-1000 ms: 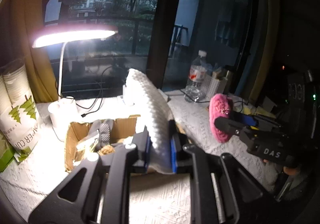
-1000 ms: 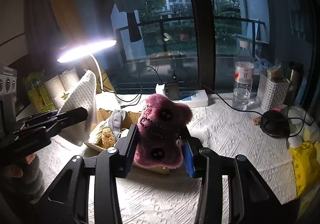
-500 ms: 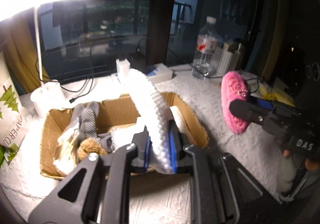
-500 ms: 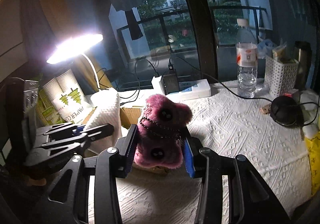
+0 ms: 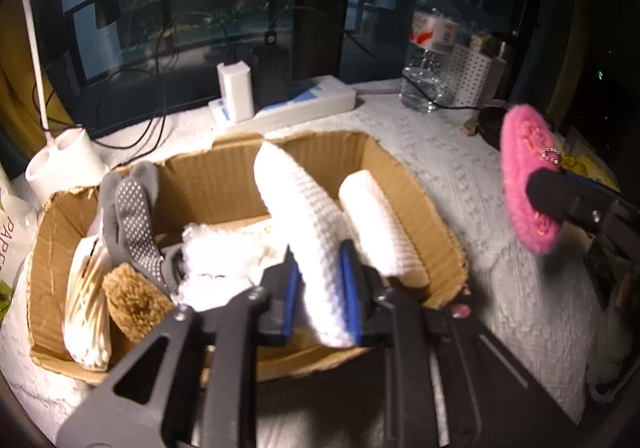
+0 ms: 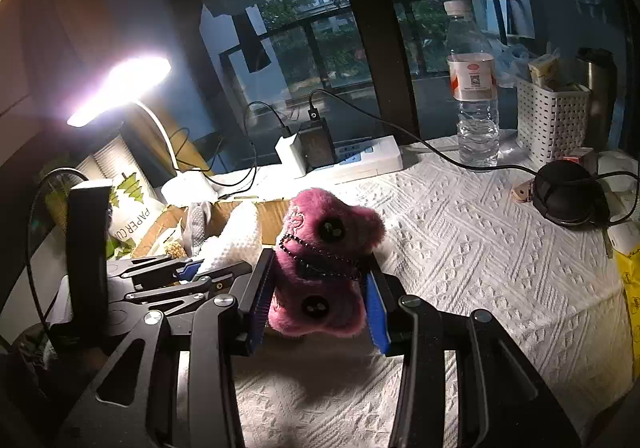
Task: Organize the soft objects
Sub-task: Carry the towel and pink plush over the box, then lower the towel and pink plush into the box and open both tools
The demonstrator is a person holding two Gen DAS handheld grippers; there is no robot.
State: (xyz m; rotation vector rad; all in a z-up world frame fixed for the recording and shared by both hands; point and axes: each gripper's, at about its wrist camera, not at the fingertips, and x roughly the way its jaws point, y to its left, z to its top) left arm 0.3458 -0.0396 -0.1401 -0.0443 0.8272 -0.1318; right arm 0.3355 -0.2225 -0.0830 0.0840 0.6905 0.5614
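Over the open brown cardboard box [image 5: 404, 183] on the white textured desk [image 6: 460, 248], the left claw [image 5: 320, 300] is gripping one white waffle-knit cloth roll [image 5: 304, 215] between its blue pads; its jaws have just been easing apart a little, yet the pads are still pressing the roll's sides. One second white knit roll [image 5: 372, 215] is lying just beside it inside the box, along with one grey dotted sock [image 5: 132, 215], one fluffy white cloth [image 5: 224, 252], one brown fuzzy item [image 5: 132, 296] and one cream bundle [image 5: 86, 312]. Right of the box, the right claw [image 6: 320, 300] is holding one pink furry plush toy [image 6: 320, 260] with two black button eyes, above the desk. One clear plastic water bottle [image 6: 474, 87] is standing near one white perforated basket [image 6: 552, 119].
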